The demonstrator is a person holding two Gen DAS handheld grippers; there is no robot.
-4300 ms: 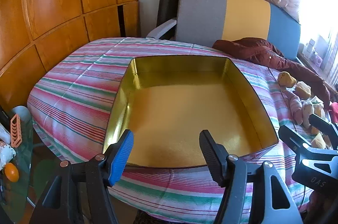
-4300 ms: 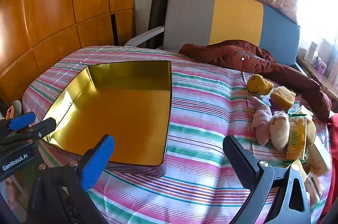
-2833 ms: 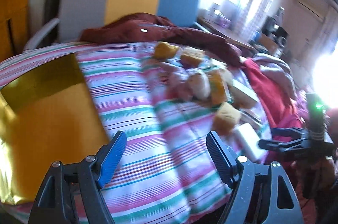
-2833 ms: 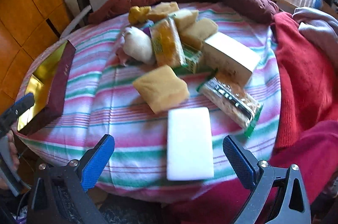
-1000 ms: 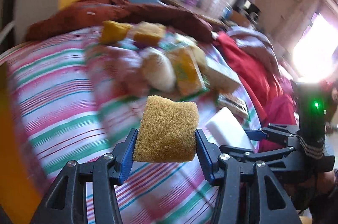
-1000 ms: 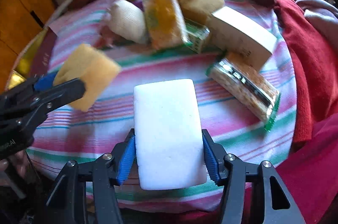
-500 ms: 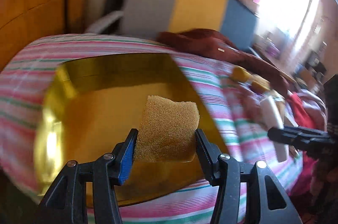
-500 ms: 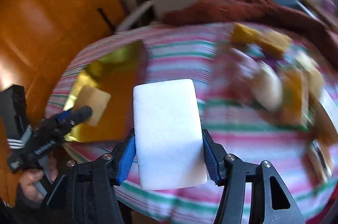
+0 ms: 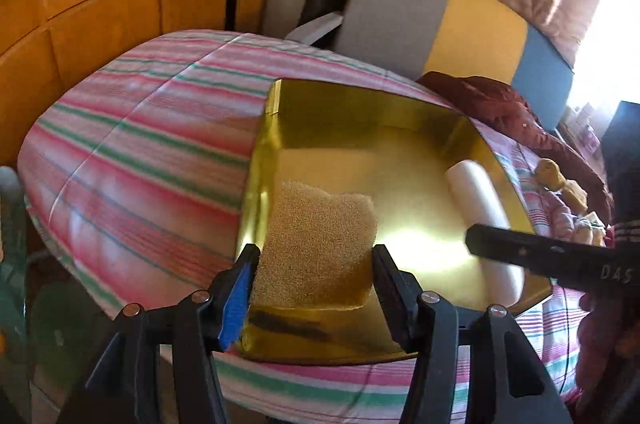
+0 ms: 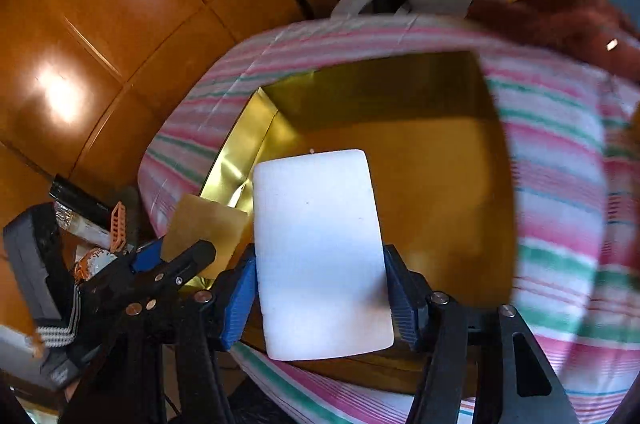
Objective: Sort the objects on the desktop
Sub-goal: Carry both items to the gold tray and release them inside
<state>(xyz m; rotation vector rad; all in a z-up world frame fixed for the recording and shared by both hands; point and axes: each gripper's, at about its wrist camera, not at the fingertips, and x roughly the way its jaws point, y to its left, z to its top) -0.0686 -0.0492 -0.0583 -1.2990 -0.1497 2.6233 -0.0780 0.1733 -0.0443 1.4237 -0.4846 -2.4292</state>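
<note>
My left gripper is shut on a yellow sponge and holds it over the near left corner of the gold box. My right gripper is shut on a white foam block and holds it over the near side of the gold box. The white block also shows in the left wrist view, edge on, over the box's right side. The left gripper and its sponge show at the left in the right wrist view.
The box lies on a pink, green and white striped cloth. A maroon garment and small yellow objects lie at the right. A grey, yellow and blue chair back stands behind. Orange wood panels are at the left.
Both grippers have moved from the pile at the right to above the gold box, each still holding its object. The white block is now over the box's right side.
</note>
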